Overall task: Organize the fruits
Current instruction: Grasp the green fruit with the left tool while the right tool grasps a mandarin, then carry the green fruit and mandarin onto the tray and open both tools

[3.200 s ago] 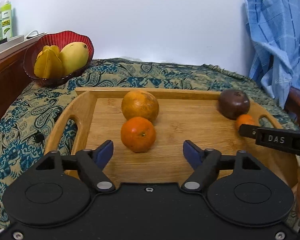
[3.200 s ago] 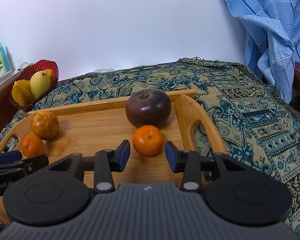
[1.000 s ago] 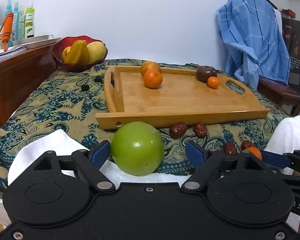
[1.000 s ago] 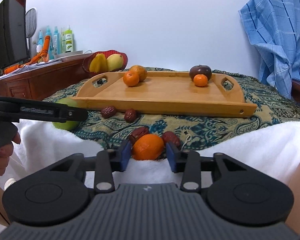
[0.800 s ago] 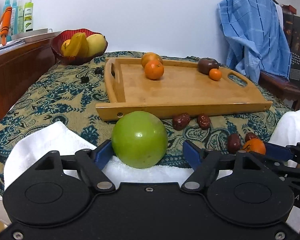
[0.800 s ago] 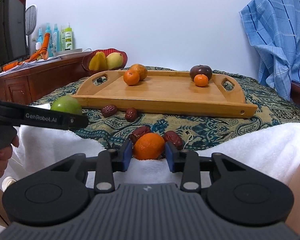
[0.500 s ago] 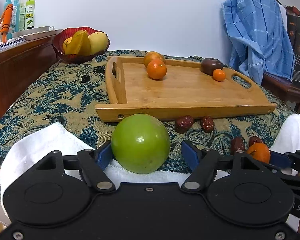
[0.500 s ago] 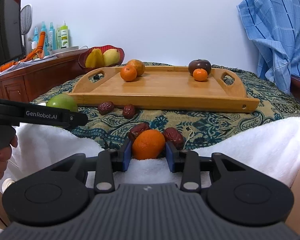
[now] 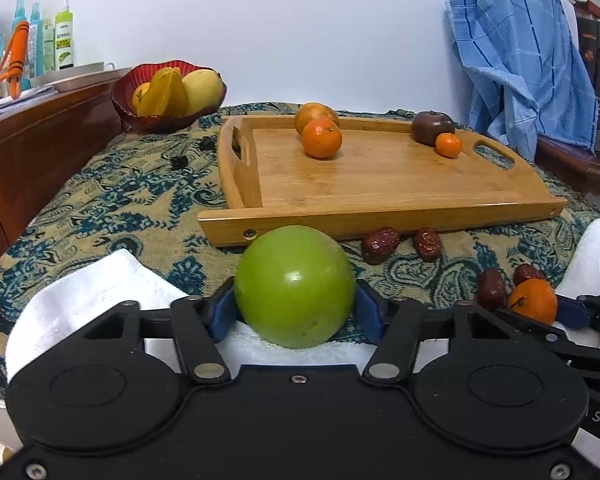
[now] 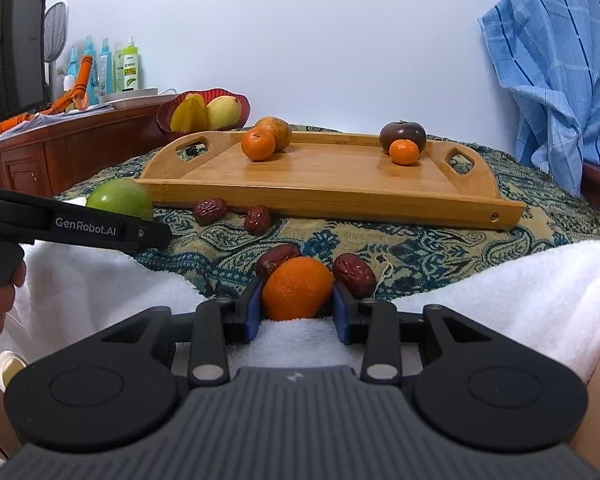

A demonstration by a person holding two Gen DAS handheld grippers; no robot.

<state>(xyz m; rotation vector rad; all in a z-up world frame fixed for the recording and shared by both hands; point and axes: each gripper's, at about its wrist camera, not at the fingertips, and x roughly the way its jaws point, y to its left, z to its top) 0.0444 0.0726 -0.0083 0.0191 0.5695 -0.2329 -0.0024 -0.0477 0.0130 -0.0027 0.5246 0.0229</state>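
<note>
My left gripper [image 9: 295,312] is shut on a green apple [image 9: 295,286] at the near edge of the patterned cloth, over a white towel [image 9: 80,296]. My right gripper [image 10: 298,312] is shut on a small orange [image 10: 298,288], which also shows in the left wrist view [image 9: 533,300]. The wooden tray [image 9: 379,184] lies ahead with two oranges [image 9: 321,138] at its far left and a dark fruit [image 9: 431,127] with a small mandarin [image 9: 448,145] at its far right. Red dates [image 9: 379,239] lie in front of the tray and beside the small orange [image 10: 353,269].
A red bowl [image 9: 156,116] with a mango and starfruit stands at the back left by a wooden cabinet [image 9: 28,148] with bottles. A blue cloth [image 9: 519,60] hangs over a chair at the right. White towel [image 10: 499,284] covers the near edge.
Both grippers came back from the tray to the near edge. The left jaws closed onto the green apple and the right jaws closed onto the small orange.
</note>
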